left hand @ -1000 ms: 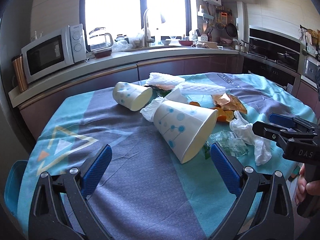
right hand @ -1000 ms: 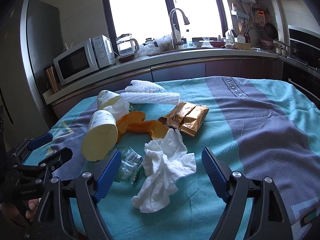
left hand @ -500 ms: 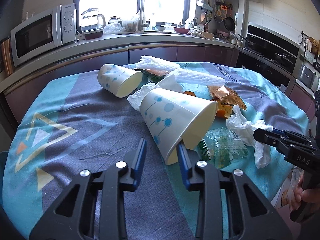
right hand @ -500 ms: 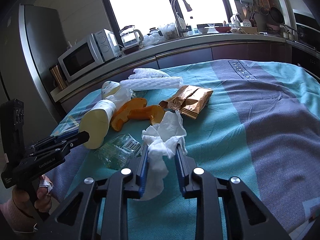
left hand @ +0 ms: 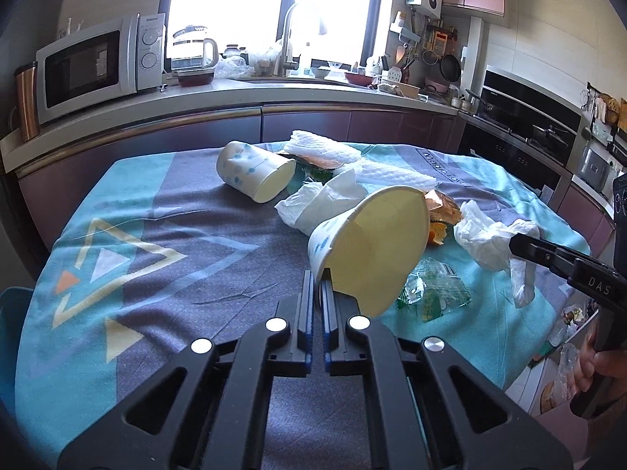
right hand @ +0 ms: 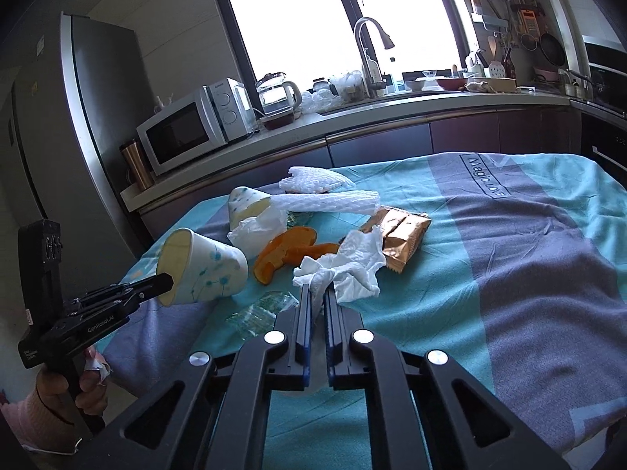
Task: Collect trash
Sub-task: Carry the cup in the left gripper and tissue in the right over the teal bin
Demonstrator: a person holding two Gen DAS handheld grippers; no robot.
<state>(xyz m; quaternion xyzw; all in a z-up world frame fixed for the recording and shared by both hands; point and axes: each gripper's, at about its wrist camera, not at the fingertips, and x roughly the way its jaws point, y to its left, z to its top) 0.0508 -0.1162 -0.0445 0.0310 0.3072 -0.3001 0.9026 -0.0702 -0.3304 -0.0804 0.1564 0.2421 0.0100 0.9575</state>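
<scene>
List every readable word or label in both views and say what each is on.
"Galanz": microwave.
"DAS": side of the right tool.
"GenRobot.AI": side of the left tool.
"Magic.LOF": tablecloth, remainder cut off at its edge.
Barcode on the plastic wrapper: too small to read.

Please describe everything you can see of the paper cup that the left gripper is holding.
The white paper cup with blue dot pattern is a tapered cup with a cream inside and looks empty. The left gripper is shut on its rim. The cup is tilted, its mouth toward the gripper's camera and its base toward the crumpled white tissue behind it. In the right wrist view it appears lifted off the teal and grey tablecloth.
</scene>
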